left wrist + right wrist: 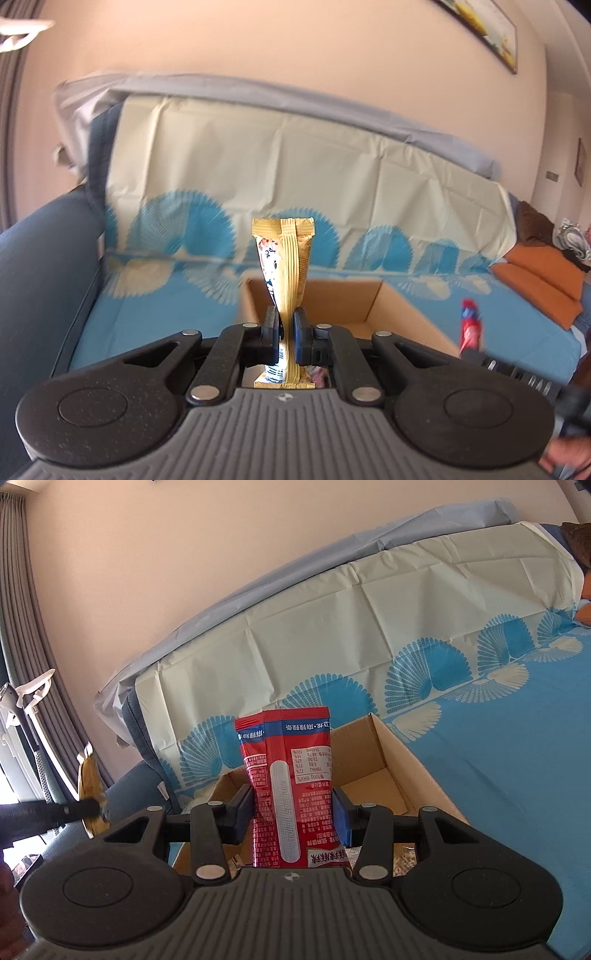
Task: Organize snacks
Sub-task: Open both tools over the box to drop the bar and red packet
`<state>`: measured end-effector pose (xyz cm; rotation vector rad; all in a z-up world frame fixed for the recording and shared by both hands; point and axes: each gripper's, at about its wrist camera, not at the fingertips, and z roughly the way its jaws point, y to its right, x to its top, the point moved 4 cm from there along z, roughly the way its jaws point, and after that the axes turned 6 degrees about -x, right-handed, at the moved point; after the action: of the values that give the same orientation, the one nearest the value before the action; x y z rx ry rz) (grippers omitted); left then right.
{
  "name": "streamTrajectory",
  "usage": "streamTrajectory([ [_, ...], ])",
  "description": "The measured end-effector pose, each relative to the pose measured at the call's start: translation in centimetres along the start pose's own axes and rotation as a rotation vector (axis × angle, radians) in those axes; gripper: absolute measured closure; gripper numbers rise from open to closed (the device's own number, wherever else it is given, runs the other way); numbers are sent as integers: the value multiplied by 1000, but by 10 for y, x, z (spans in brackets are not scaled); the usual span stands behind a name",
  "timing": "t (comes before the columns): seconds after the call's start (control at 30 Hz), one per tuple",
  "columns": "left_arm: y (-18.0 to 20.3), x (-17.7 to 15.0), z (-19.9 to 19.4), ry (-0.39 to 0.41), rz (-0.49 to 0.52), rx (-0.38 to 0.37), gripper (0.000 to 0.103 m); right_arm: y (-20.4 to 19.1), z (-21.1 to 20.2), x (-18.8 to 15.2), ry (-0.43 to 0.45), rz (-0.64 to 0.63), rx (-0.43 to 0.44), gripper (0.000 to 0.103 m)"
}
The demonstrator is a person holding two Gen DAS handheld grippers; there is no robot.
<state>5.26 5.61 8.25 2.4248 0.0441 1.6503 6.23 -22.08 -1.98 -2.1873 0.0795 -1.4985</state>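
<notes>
Left wrist, gold packet [288, 254] between fingers [271, 332]

red snack packet [290, 790], upside-down Chinese print, nutrition table, "100g NRV%"

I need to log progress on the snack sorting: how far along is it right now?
Done: nothing shows as packed; the visible part of the cardboard box looks bare. In hand: the left gripper is shut on a gold snack packet, and the right gripper is shut on a red snack packet, both held up near the box. Left: dropping both packets in; I cannot tell whether more snacks wait.
</notes>
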Motion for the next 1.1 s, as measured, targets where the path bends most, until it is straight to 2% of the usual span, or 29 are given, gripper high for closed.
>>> streamTrajectory([
  [0.1,18,24,23,17,9,-44,95,1,6,0,1,2,-41,57],
  [0.27,44,44,66,16,21,-79,95,3,11,-2,12,-3,-77,57],
  [0.43,67,44,96,-7,31,-106,95,6,14,-2,3,2,-69,57],
  [0.63,86,33,113,-49,79,-134,93,7,15,-2,0,11,-66,56],
  [0.7,87,31,112,-63,76,-134,69,7,16,-2,-8,14,-69,50],
  [0.73,87,31,110,-59,69,-131,41,7,18,-3,-21,14,-70,43],
  [0.77,85,31,105,-45,60,-128,26,7,19,-3,-32,15,-74,25],
  [0.8,84,30,98,-30,53,-127,23,7,19,-3,-28,14,-85,14],
  [1.0,68,3,57,-42,22,-101,16,6,21,-4,-43,7,-97,6],
  [1.1,53,-18,31,-43,-8,-58,5,4,22,-6,-60,-4,-106,1],
])
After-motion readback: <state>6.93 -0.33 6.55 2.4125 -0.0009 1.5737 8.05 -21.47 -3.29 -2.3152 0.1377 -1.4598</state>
